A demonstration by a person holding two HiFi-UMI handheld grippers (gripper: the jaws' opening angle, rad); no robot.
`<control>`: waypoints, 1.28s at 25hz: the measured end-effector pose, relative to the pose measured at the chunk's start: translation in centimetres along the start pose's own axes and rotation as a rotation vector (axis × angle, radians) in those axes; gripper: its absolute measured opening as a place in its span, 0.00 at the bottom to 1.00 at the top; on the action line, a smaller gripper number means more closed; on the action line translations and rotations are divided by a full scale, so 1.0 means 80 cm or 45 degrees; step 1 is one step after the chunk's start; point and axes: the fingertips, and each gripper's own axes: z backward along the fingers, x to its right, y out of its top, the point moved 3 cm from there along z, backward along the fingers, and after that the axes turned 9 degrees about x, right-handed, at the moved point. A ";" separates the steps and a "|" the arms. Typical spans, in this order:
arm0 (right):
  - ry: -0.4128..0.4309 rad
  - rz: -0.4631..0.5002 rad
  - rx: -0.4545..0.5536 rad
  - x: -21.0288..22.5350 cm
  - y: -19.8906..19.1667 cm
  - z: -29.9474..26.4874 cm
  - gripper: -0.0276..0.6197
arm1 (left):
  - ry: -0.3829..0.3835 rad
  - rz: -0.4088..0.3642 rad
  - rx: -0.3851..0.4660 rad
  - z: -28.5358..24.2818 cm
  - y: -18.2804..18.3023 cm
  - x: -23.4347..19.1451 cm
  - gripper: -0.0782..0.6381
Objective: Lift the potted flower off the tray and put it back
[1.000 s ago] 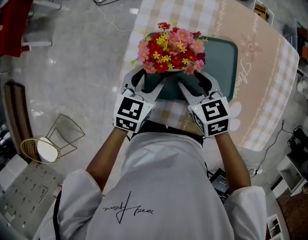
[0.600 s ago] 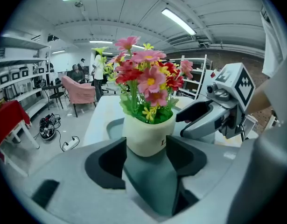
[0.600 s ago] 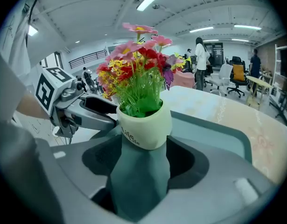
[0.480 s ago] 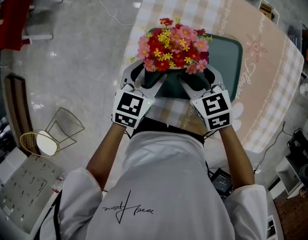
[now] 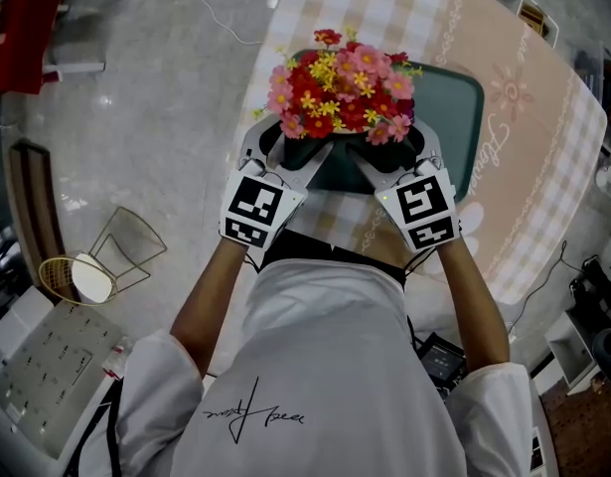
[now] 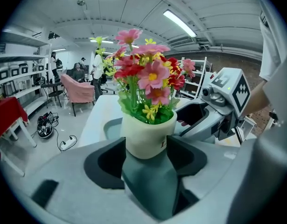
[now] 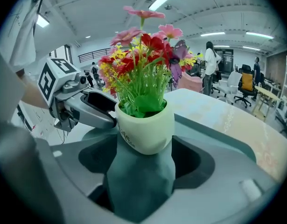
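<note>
left gripper (image 5: 287, 150): jaws apart, have just been opening; the potted flower (image 6: 145, 134) sits between the tips, pads close beside the cream pot's sides, no squeeze visible. Pot stands upright on the teal tray (image 5: 454, 117), toward its left end in the head view, where the red/pink/yellow blooms hide the pot from above. right gripper (image 5: 394, 154): on the same pot from the near side, jaws apart as well and just been opening, pot between the tips, not clamped. Both grippers point down and forward, side by side at the tray's near edge. Right half of the tray is bare. Tray lies on a pink checked cloth (image 5: 384, 8) over the counter (image 5: 529, 167); person's white shirt (image 5: 335, 366) fills the lower part of the head view
</note>
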 end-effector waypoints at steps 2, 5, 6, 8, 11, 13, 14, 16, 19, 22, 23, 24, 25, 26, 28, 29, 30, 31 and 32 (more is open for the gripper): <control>0.004 0.014 -0.005 0.002 -0.001 0.000 0.60 | 0.000 0.000 0.009 -0.001 0.003 0.000 0.48; 0.016 0.020 0.003 0.001 0.001 -0.004 0.60 | -0.003 -0.009 0.013 0.001 0.004 -0.001 0.48; 0.021 0.022 0.008 0.001 0.002 -0.006 0.61 | -0.005 -0.012 0.012 0.001 0.004 -0.002 0.48; 0.028 0.031 0.011 0.002 0.003 -0.007 0.62 | -0.011 -0.018 0.012 -0.001 0.004 -0.001 0.49; 0.021 0.034 0.017 0.006 0.004 -0.009 0.67 | -0.026 -0.044 0.015 -0.005 0.006 0.002 0.49; 0.019 0.029 0.024 0.007 0.004 -0.012 0.68 | -0.036 -0.054 0.016 -0.006 0.007 0.003 0.49; 0.021 0.031 0.026 0.007 0.005 -0.014 0.69 | -0.040 -0.056 0.016 -0.006 0.007 0.003 0.49; 0.027 0.041 0.026 0.005 0.005 -0.017 0.69 | -0.048 -0.062 0.020 -0.006 0.008 0.004 0.49; 0.030 0.061 0.025 0.005 0.005 -0.020 0.69 | -0.065 -0.065 0.030 -0.008 0.011 0.008 0.52; 0.032 0.074 0.024 0.005 0.005 -0.023 0.69 | -0.068 -0.058 0.035 -0.010 0.011 0.009 0.53; 0.032 0.079 0.025 0.006 0.005 -0.024 0.69 | -0.067 -0.056 0.036 -0.010 0.011 0.008 0.53; 0.031 0.085 0.026 0.006 0.005 -0.025 0.69 | -0.066 -0.054 0.037 -0.011 0.011 0.007 0.54; 0.030 0.089 0.026 0.006 0.005 -0.026 0.70 | -0.066 -0.053 0.038 -0.012 0.011 0.006 0.54; 0.029 0.091 0.028 0.006 0.005 -0.026 0.70 | -0.066 -0.051 0.039 -0.012 0.011 0.006 0.54; 0.025 0.092 0.031 0.007 0.005 -0.027 0.70 | -0.068 -0.046 0.042 -0.014 0.012 0.005 0.54; 0.023 0.093 0.033 0.007 0.005 -0.028 0.70 | -0.068 -0.045 0.043 -0.014 0.012 0.005 0.54; 0.021 0.094 0.035 0.008 0.006 -0.028 0.70 | -0.067 -0.044 0.045 -0.014 0.012 0.005 0.54; 0.019 0.096 0.036 0.008 0.006 -0.029 0.70 | -0.066 -0.045 0.049 -0.014 0.012 0.004 0.54; 0.016 0.098 0.037 0.008 0.006 -0.029 0.69 | -0.064 -0.046 0.053 -0.015 0.012 0.004 0.54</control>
